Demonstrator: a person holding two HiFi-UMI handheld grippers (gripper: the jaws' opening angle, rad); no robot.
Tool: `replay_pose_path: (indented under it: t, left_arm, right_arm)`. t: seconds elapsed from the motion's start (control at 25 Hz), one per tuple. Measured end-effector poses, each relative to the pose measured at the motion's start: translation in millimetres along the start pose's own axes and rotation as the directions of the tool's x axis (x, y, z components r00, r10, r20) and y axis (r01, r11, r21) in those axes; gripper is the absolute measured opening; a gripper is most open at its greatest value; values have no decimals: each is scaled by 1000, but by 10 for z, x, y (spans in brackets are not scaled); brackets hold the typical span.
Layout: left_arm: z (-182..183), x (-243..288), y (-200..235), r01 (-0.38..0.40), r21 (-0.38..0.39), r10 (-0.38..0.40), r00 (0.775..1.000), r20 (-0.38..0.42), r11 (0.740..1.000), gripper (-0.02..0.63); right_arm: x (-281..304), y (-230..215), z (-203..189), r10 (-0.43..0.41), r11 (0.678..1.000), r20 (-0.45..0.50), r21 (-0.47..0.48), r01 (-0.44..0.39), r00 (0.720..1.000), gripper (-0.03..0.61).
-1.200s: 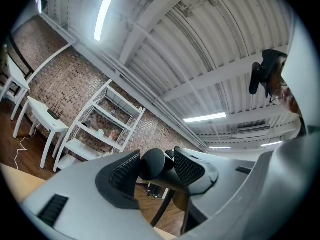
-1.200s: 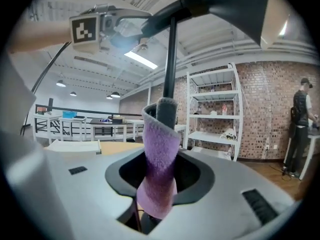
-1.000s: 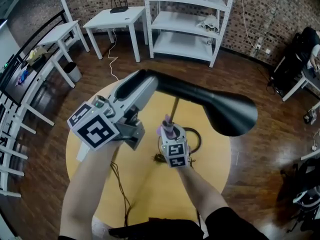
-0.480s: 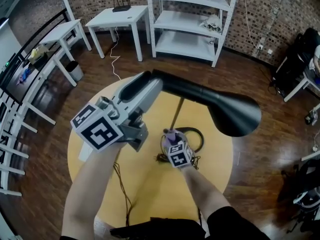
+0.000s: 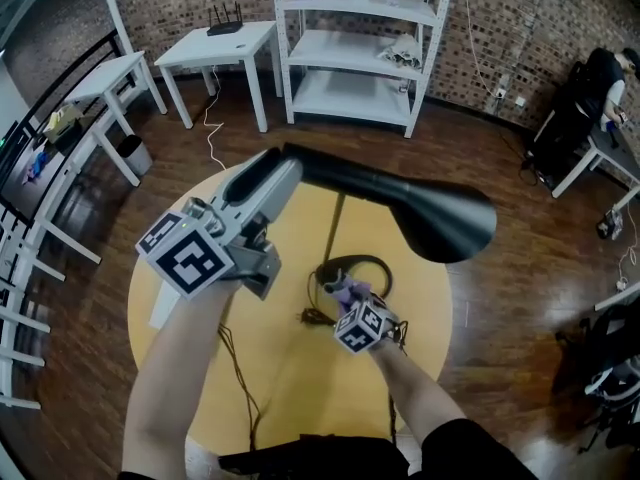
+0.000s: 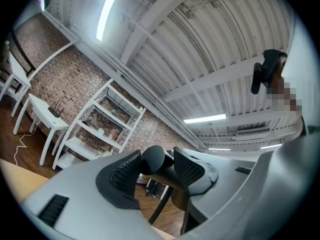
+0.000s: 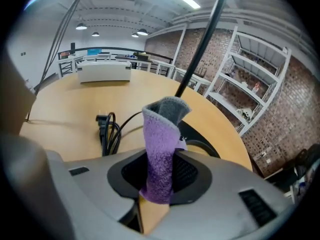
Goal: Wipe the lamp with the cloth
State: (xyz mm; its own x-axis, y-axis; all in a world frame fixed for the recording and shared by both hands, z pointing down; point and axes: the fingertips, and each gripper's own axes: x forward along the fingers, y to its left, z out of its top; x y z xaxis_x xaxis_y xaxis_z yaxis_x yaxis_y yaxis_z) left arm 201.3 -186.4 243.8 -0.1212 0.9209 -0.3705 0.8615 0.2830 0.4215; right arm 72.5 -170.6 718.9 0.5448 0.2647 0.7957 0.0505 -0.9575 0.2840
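The right tongs (image 5: 347, 296) have come down since a second ago, from beside the lamp's pole to low over its base (image 5: 375, 266). Their jaws have just been closing and pinch the purple cloth (image 7: 161, 159). At left, the left tongs (image 6: 156, 165) clamp the black lamp (image 5: 440, 218) by its arm — the shade hangs out to the right above the round yellow counter (image 5: 290, 378). A coiled power cord (image 7: 107, 131) lies beside the base.

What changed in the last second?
The right gripper sank beside the pole toward the lamp base, tipping downward; its jaws have just been closing tighter on the purple cloth. Unchanged: the left gripper stays clamped on the lamp arm, and the lamp has not shifted on the table.
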Motion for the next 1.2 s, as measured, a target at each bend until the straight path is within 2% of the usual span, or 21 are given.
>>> replay_pose_path:
  t: [0.2, 0.28, 0.36, 0.48, 0.56, 0.68, 0.76, 0.84, 0.88, 0.96, 1.04, 1.12, 1.2]
  left_arm:
    - [33, -30, 30, -15, -11, 15, 1000, 21, 1000, 189]
    - [28, 11, 23, -15, 7, 15, 1000, 23, 1000, 189]
    - [26, 108, -63, -11, 35, 10, 1000, 18, 999, 190]
    - [-4, 84, -117, -56, 54, 57, 998, -3, 997, 189]
    - [-31, 19, -58, -90, 66, 91, 996, -20, 994, 188]
    - [5, -32, -44, -110, 104, 113, 993, -22, 988, 186]
    - [54, -30, -80, -117, 129, 120, 993, -16, 985, 186]
    - [84, -7, -107, -134, 154, 135, 991, 0, 979, 186]
    - [69, 1, -123, -147, 170, 148, 989, 10, 974, 186]
    - [-18, 7, -185, -176, 227, 176, 984, 19, 958, 186]
    - [-85, 3, -264, -204, 318, 213, 977, 9, 926, 199]
    - [-76, -19, -322, -235, 390, 253, 967, 5, 890, 204]
    - [-11, -33, -343, -286, 420, 303, 953, 29, 861, 206]
  right_arm:
    - [-193, -189, -497, -42, 996, -27, 82, 44, 999, 102]
    - [-224, -359, -697, -77, 992, -45, 99, 81, 996, 101]
    - [-233, -570, -866, -87, 982, -63, 160, 96, 994, 101]
    - [-250, -562, -891, -7, 956, -59, 293, 24, 998, 101]
    - [-213, -496, -872, 40, 951, -84, 310, -12, 996, 101]
    - [-216, -500, -927, 45, 947, -163, 322, 10, 986, 102]
    - [-328, -593, -853, -31, 960, -160, 270, 74, 987, 101]
    - [-415, -671, -573, -135, 986, -31, 97, 137, 990, 101]
    - [-410, -639, -407, -147, 989, 56, -10, 147, 988, 101]
    - [-350, -472, -55, -103, 977, 182, -167, 134, 978, 101]
    - [-182, -283, 244, -33, 975, 221, -209, 80, 975, 101]
    - [-12, -104, 375, 32, 982, 185, -190, 4, 982, 102]
    - [18, 30, 346, 78, 974, 123, -219, -49, 989, 101]
